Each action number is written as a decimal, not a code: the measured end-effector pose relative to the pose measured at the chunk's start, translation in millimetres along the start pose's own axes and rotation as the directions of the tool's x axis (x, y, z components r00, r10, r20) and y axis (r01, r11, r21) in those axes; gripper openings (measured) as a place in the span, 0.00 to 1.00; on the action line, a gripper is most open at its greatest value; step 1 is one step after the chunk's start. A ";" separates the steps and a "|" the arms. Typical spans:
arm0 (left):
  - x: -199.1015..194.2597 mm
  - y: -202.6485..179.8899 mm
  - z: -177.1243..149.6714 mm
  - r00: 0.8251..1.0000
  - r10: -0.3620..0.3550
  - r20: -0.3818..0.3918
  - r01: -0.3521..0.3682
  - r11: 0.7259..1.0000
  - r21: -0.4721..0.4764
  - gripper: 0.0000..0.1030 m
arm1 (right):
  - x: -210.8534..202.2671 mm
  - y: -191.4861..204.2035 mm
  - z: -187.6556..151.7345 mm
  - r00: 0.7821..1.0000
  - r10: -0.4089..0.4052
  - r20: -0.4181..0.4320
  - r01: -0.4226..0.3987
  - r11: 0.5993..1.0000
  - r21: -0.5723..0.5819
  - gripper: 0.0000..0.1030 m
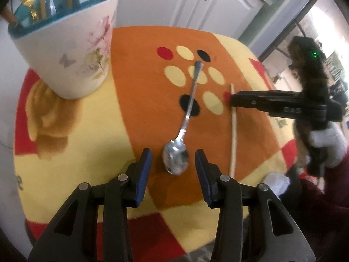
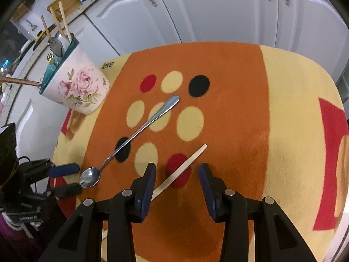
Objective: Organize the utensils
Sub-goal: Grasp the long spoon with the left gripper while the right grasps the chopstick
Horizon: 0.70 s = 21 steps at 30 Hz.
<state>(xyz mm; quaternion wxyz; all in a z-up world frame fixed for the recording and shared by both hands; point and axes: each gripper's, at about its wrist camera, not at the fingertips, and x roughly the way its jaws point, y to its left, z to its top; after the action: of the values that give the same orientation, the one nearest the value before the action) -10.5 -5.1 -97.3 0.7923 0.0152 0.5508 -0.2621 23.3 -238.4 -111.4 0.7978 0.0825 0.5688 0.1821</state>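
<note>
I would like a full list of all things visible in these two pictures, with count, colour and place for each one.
spoon: 1, silver, lying on the orange part of the cloth, bowl end between the left tool's fingers
chopstick: 1 loose, pale wood, lying on the cloth to the right of the spoon, between the right tool's fingers
cup: 1, white with pink roses and a teal rim, standing at the far left of the cloth
utensils in the cup: several; wooden sticks, a silver spoon, a gold fork
cloth: 1, orange, yellow and red with dots, covering the table
cabinets: white, behind the table
left tool: 1, black with blue pads, open
right tool: 1, black with blue pads, open
</note>
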 end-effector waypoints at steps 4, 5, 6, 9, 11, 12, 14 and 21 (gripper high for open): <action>11.7 -6.0 3.4 0.999 -0.001 -0.052 0.003 0.999 0.049 0.39 | -0.7 -1.3 -1.1 1.000 0.011 0.005 -0.011 1.000 0.016 0.38; 12.4 -7.1 2.5 0.998 0.001 -0.060 0.003 0.998 0.057 0.39 | -1.6 -1.4 -2.2 1.000 0.010 0.004 -0.010 1.000 0.013 0.39; 14.0 -9.0 0.5 0.998 0.002 -0.069 0.002 0.998 0.062 0.39 | -2.0 -1.5 -2.6 1.000 0.011 0.002 -0.011 1.000 0.011 0.39; 16.3 -4.8 -4.8 0.997 0.003 -0.073 -0.001 1.000 0.025 0.39 | -2.7 -3.6 -4.2 1.000 0.020 0.004 -0.020 1.000 0.016 0.39; 14.5 1.0 -4.4 0.998 -0.011 -0.063 0.010 1.000 -0.026 0.39 | -2.9 -5.0 -4.5 1.000 0.028 0.010 -0.028 0.999 0.024 0.39; 11.4 4.0 -5.1 0.998 -0.017 -0.060 0.014 0.999 -0.045 0.39 | -3.7 -6.0 -4.7 0.999 0.031 0.013 -0.032 0.999 0.026 0.39; 9.6 5.8 -3.6 0.998 -0.024 -0.051 0.020 0.998 -0.066 0.39 | -4.1 -5.9 -4.7 0.999 0.037 0.017 -0.037 0.999 0.030 0.39; 6.2 0.2 10.3 1.000 0.011 -0.022 -0.012 0.999 -0.040 0.39 | -4.7 -8.5 -5.8 0.999 0.045 0.027 -0.046 0.998 0.043 0.39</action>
<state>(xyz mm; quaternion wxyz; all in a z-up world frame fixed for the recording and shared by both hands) 0.1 -10.6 -98.8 0.7879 0.0050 0.5644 -0.2463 18.2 -248.5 -112.2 0.7988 0.1151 0.5602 0.1869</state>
